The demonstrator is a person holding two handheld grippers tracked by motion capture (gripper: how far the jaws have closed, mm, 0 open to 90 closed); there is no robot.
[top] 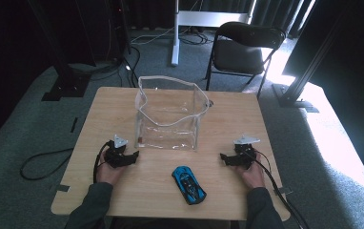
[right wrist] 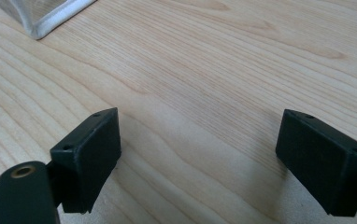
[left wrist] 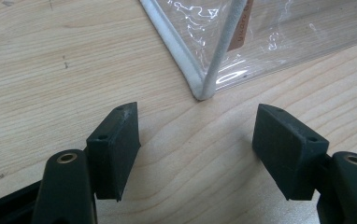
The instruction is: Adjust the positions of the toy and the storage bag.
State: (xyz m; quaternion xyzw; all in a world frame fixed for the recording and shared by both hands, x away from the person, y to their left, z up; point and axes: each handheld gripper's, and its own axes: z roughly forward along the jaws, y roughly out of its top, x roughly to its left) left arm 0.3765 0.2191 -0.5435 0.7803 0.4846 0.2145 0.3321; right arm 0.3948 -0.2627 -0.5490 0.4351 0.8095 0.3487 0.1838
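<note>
A clear plastic bag point(top: 168, 114) with white edging stands open at the middle of the wooden table point(top: 123, 102). A blue toy car point(top: 188, 184) lies near the front edge, between my two hands. My left gripper point(top: 133, 157) rests on the table just left of the bag's front corner, open and empty. In the left gripper view, that gripper point(left wrist: 196, 140) faces the bag's white corner seam point(left wrist: 203, 91). My right gripper point(top: 224, 157) rests to the right of the bag, open and empty. In its own view, the right gripper point(right wrist: 200, 154) stands over bare wood, with the bag's corner point(right wrist: 41, 25) at top left.
A black folding chair point(top: 242, 47) stands beyond the table's far edge. Cables lie on the grey carpet at left point(top: 42, 162), and black frame posts point(top: 308, 71) stand around. Wood between the car and each gripper lies bare.
</note>
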